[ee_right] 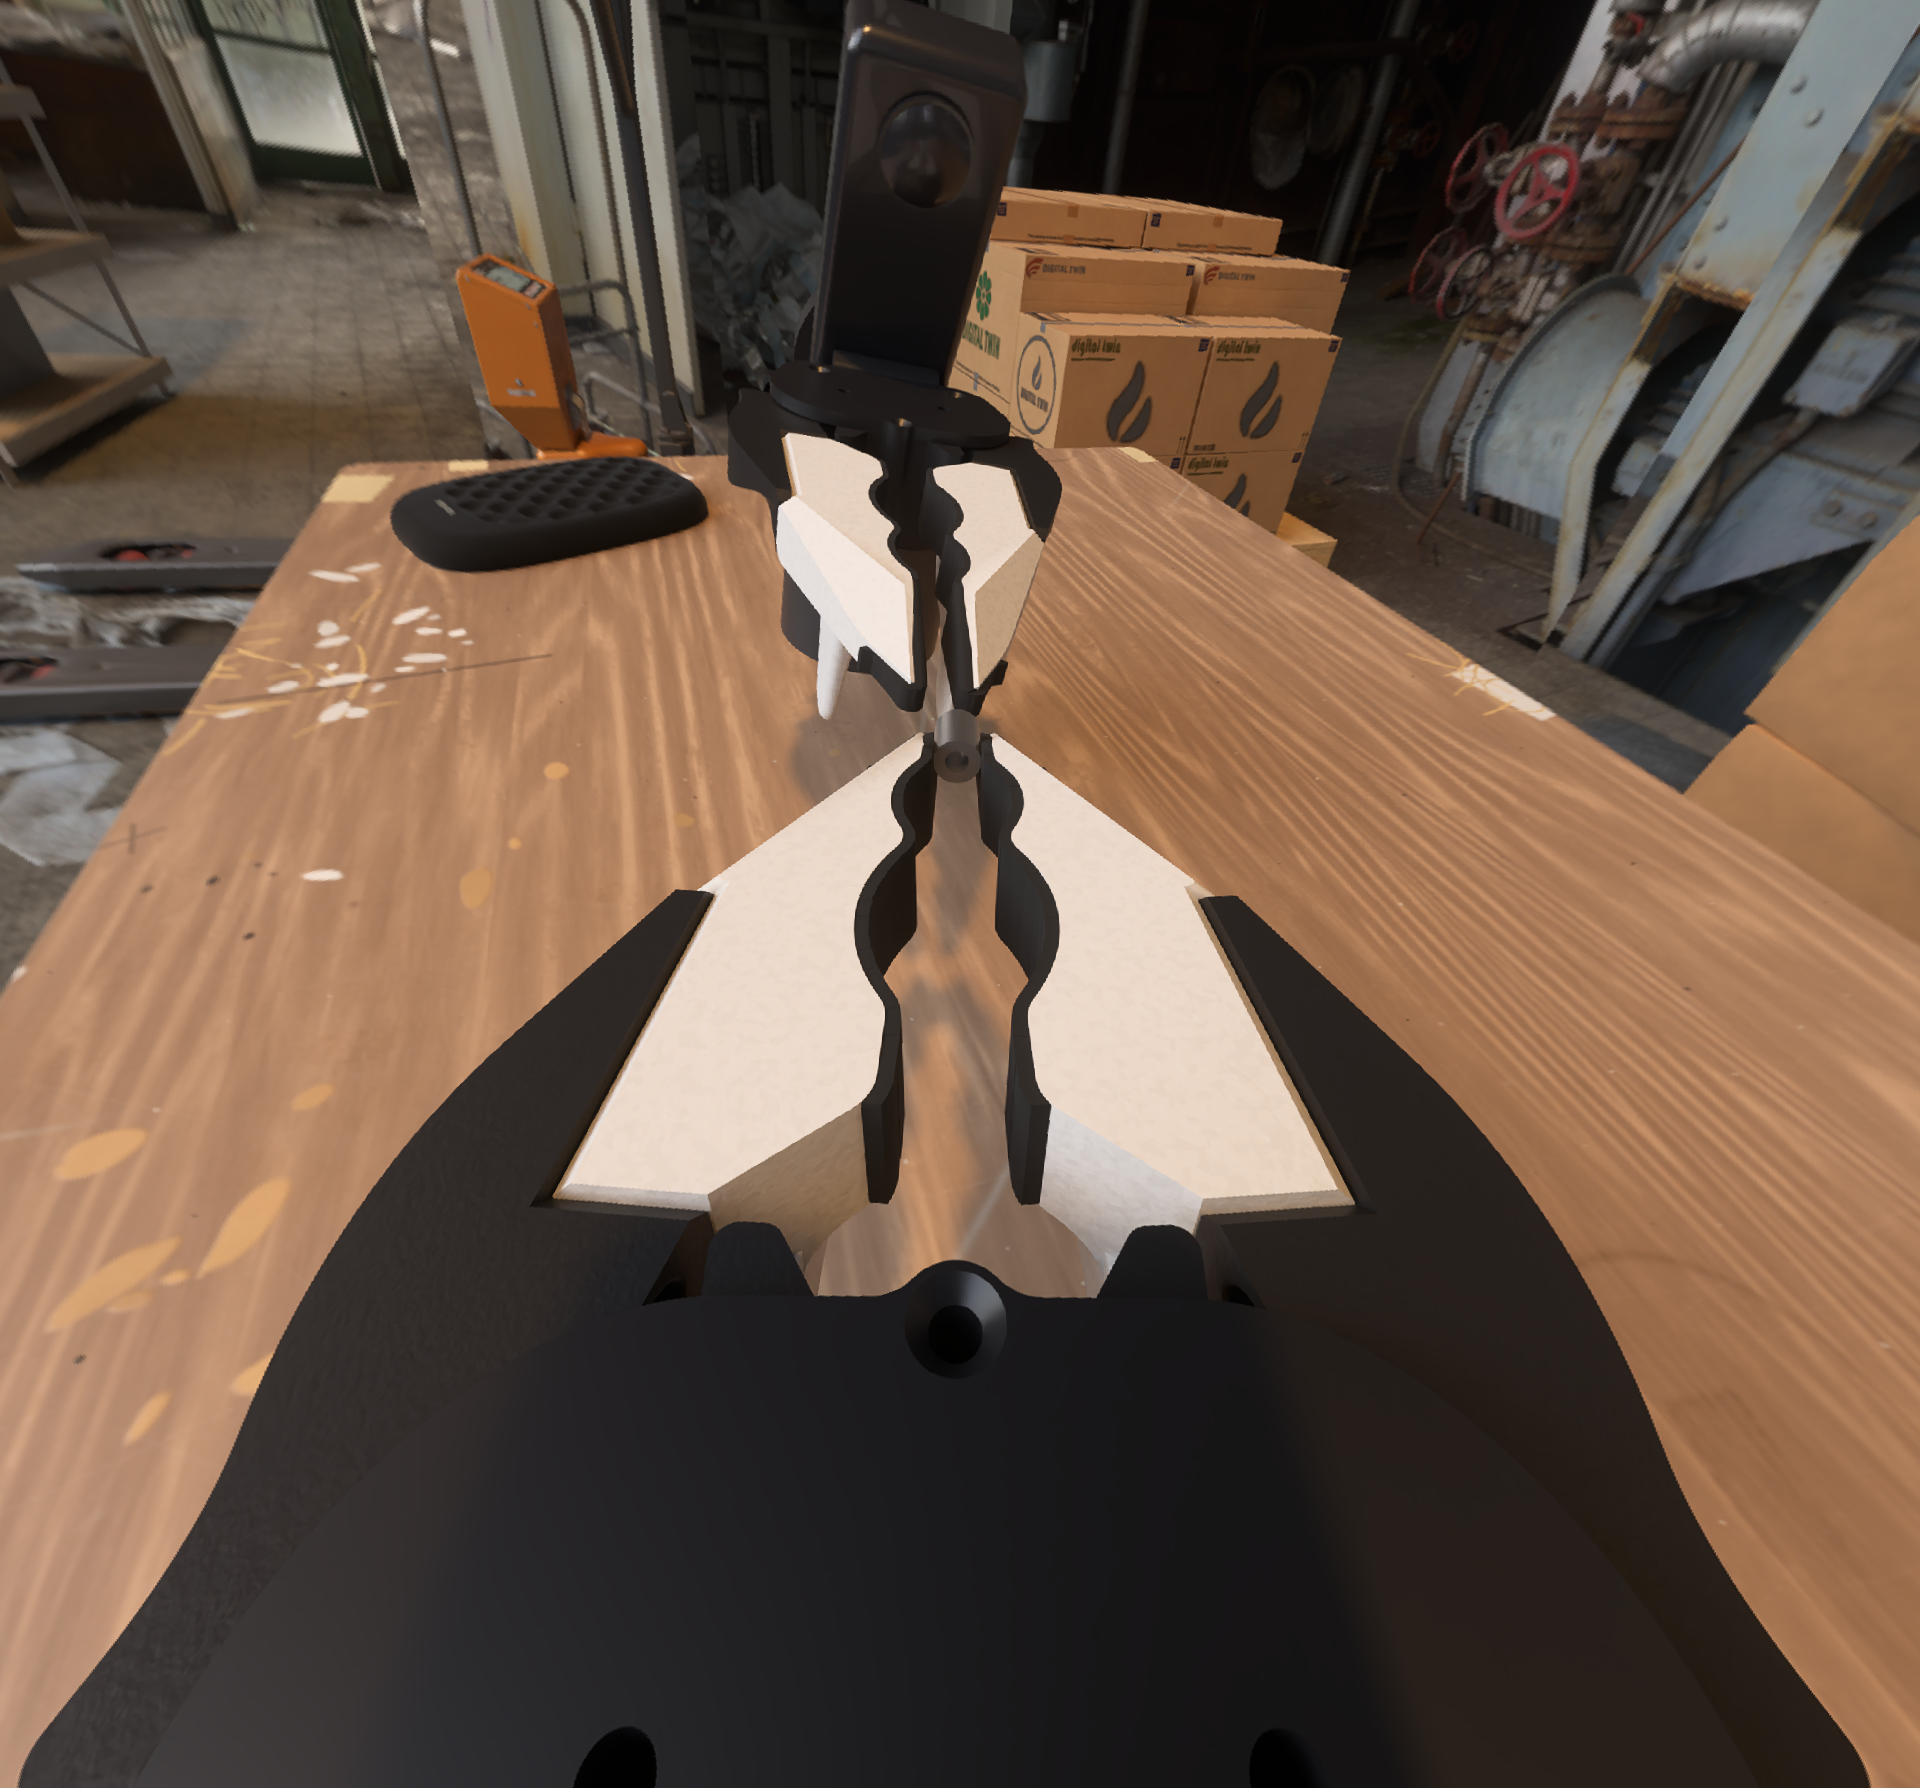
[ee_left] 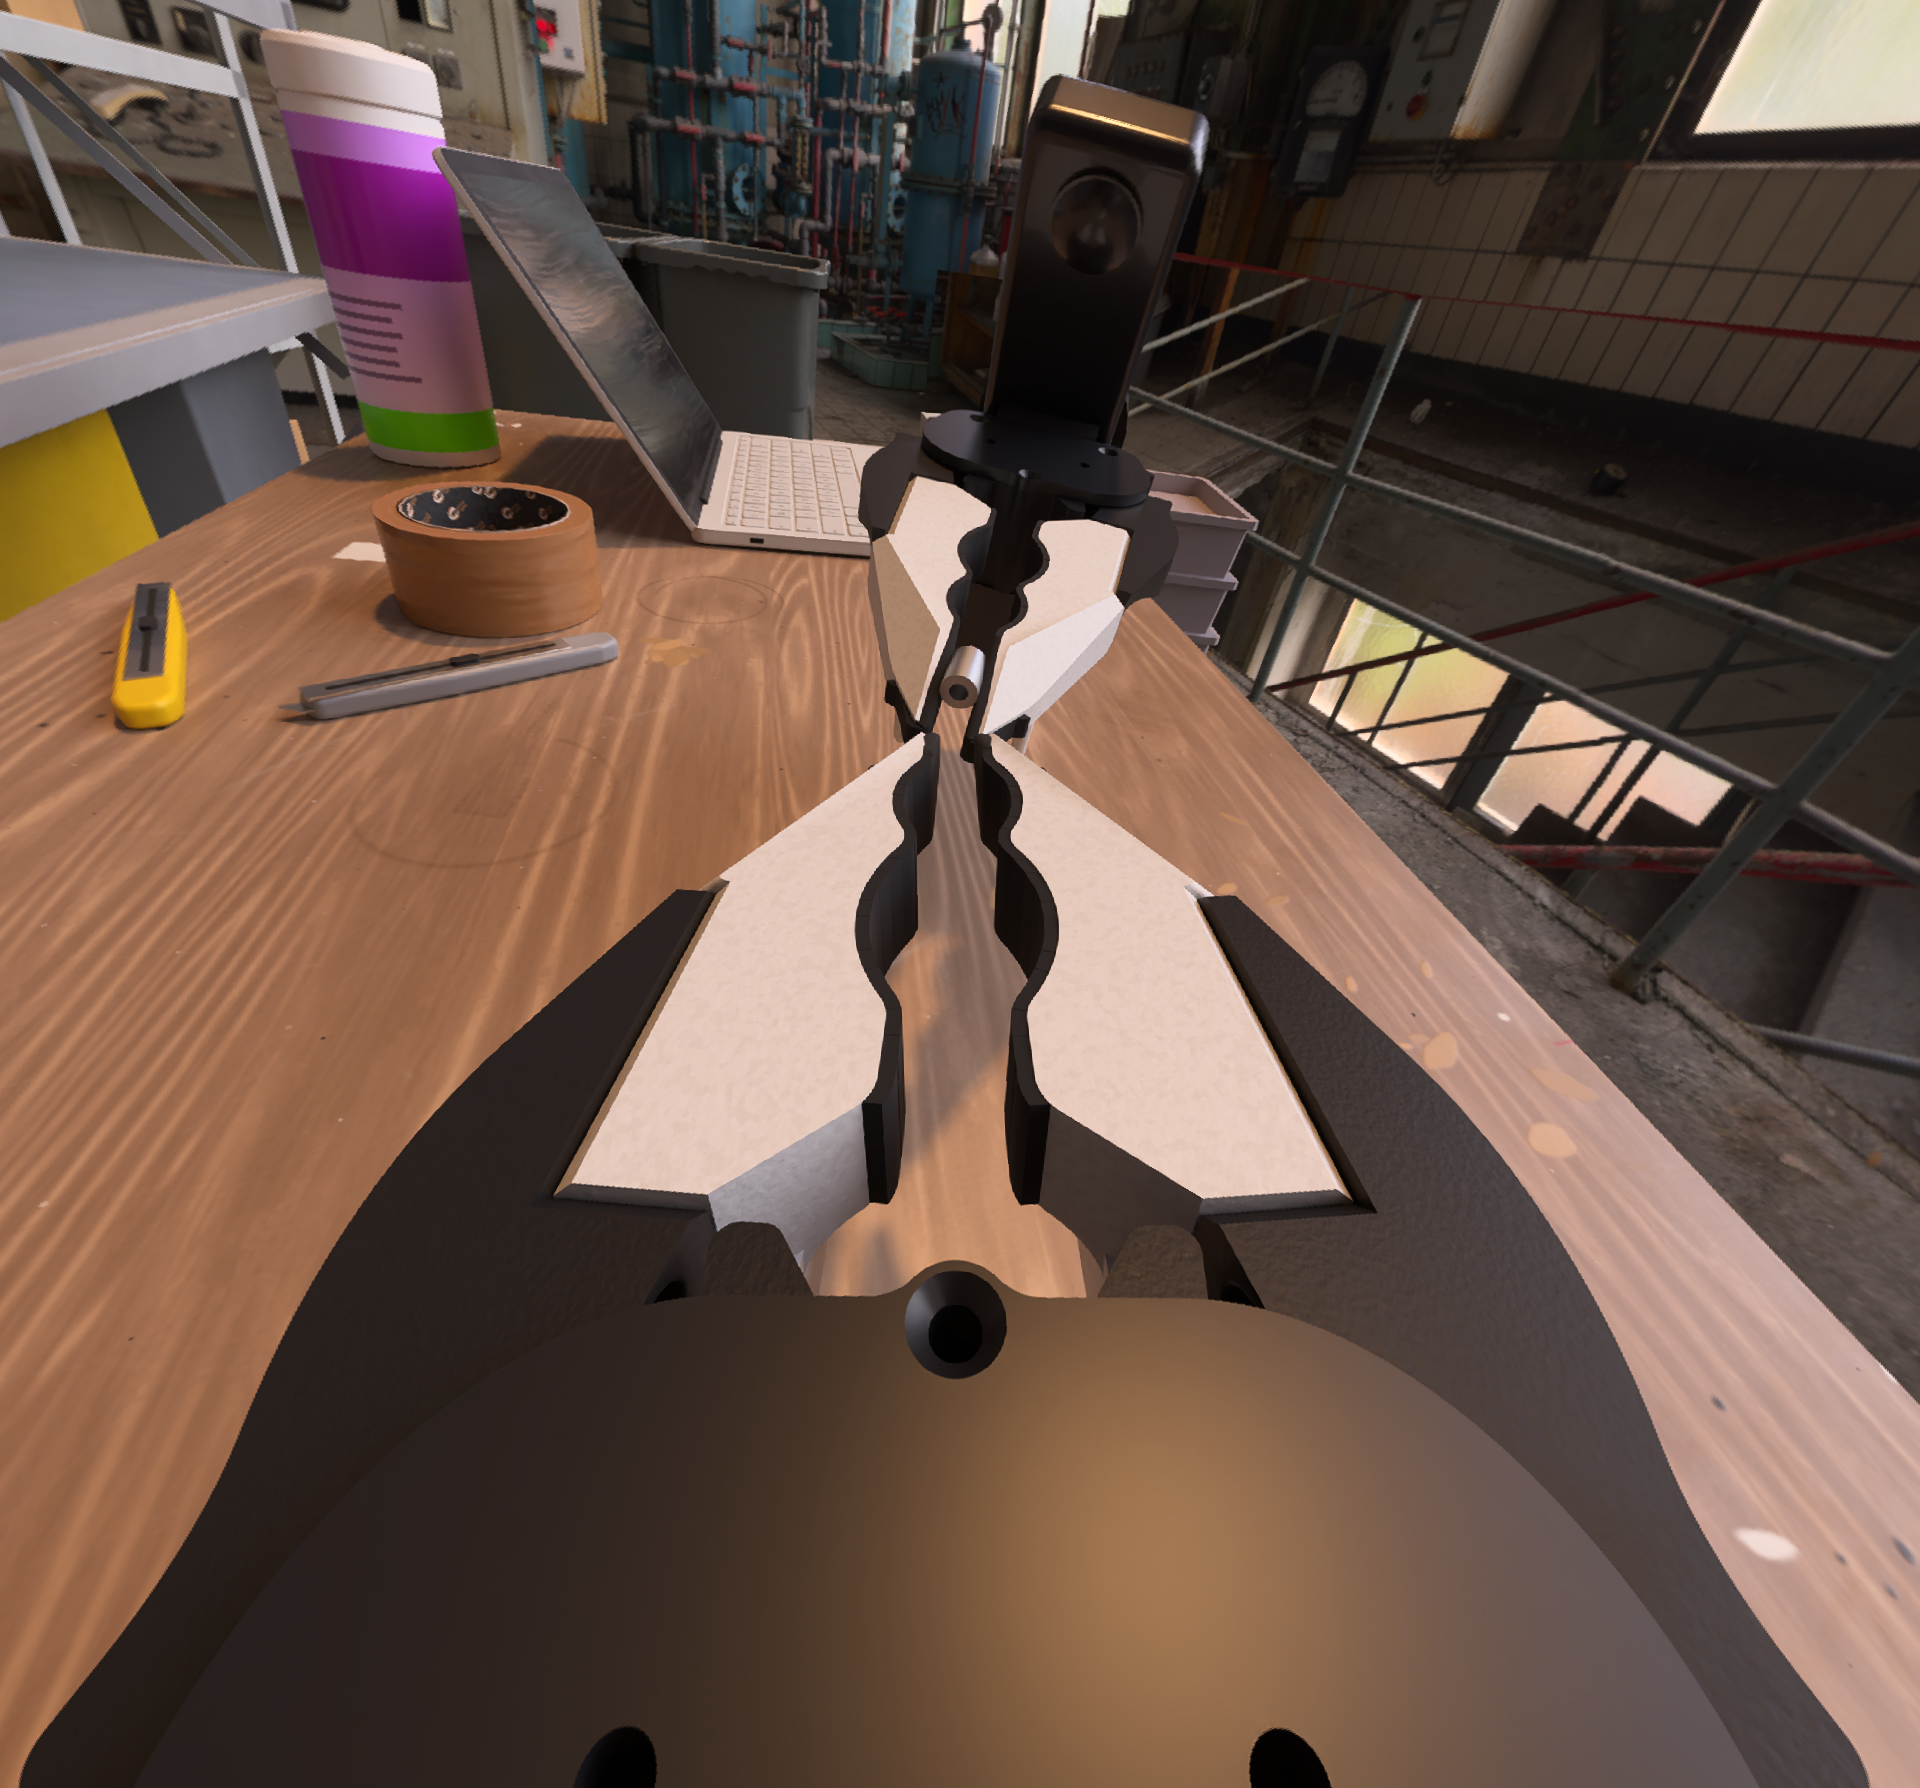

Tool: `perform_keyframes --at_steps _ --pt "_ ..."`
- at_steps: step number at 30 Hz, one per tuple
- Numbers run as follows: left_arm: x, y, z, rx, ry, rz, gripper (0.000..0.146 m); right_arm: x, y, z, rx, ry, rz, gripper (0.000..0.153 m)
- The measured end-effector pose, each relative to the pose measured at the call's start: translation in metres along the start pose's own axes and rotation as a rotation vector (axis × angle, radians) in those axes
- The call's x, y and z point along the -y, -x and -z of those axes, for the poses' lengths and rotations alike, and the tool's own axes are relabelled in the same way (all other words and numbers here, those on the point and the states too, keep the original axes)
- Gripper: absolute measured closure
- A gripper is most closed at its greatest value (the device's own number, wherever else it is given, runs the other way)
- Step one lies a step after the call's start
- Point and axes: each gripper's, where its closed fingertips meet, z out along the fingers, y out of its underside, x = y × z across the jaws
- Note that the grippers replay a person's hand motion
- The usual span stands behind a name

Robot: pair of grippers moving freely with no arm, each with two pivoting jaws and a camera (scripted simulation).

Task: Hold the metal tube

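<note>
A short silver metal tube [ee_right: 953,744] sits between the tips of my right gripper [ee_right: 954,751], which is shut on it just above the wooden table [ee_right: 416,907]. In the left wrist view the tube [ee_left: 963,676] shows end-on between the fingers of the right gripper [ee_left: 958,712], facing me. My left gripper [ee_left: 954,746] has its jaws a narrow gap apart with nothing between them, its tips just short of the tube. The left gripper [ee_right: 945,694] points down toward the tube from the far side.
On the table [ee_left: 312,907] stand a purple cup [ee_left: 384,263], an open laptop [ee_left: 727,450], a brown tape roll [ee_left: 488,554], a yellow cutter [ee_left: 151,658], a grey cutter [ee_left: 457,678] and grey trays [ee_left: 1205,533]. A black pad [ee_right: 551,507] lies far left. The table edge runs close on the right.
</note>
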Motion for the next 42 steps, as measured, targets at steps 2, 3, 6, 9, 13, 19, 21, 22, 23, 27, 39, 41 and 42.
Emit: perform_keyframes --at_steps 2,3,6,9,13,19,21,22,23,27,39,41,42 --pt "-0.001 0.0 0.0 -0.012 0.002 0.016 0.14 -0.001 0.0 0.0 -0.008 0.011 0.036 0.146" --pt "-0.002 0.0 0.0 -0.019 0.007 0.032 0.14 -0.001 0.0 0.001 -0.007 0.018 0.046 0.146" --pt "-0.004 -0.001 -0.001 -0.032 0.019 0.062 0.14 -0.003 0.001 0.001 0.011 0.022 0.032 0.146" --pt "-0.008 0.0 -0.002 -0.024 0.041 0.057 0.14 -0.008 0.001 0.002 0.027 0.041 0.022 0.146" --pt "-0.012 0.001 -0.003 -0.027 0.057 0.084 0.14 -0.012 0.0 0.002 0.023 0.052 0.039 0.146" --pt "-0.012 0.001 -0.003 -0.037 0.042 0.115 0.14 -0.01 0.0 0.002 0.011 0.043 0.056 0.146" --pt "-0.011 0.001 -0.003 -0.036 0.037 0.111 0.14 -0.009 0.0 0.002 -0.003 0.038 0.081 0.146" --pt "-0.011 0.001 -0.003 -0.035 0.036 0.11 0.14 -0.009 0.0 0.002 -0.005 0.037 0.089 0.146" --pt "-0.011 0.001 -0.004 -0.034 0.038 0.11 0.14 -0.009 0.0 0.002 -0.005 0.039 0.094 0.146" --pt "-0.013 -0.001 -0.003 -0.052 0.046 0.123 0.14 -0.011 0.003 0.002 0.021 0.047 0.087 0.146" --pt "-0.017 -0.006 -0.004 -0.083 0.052 0.128 0.14 -0.013 0.007 0.002 0.092 0.059 0.062 0.146" --pt "-0.016 -0.006 -0.005 -0.084 0.055 0.121 0.14 -0.012 0.007 0.003 0.077 0.065 0.098 0.146" --pt "-0.015 -0.006 -0.005 -0.081 0.052 0.118 0.14 -0.011 0.006 0.003 0.06 0.065 0.12 0.146"
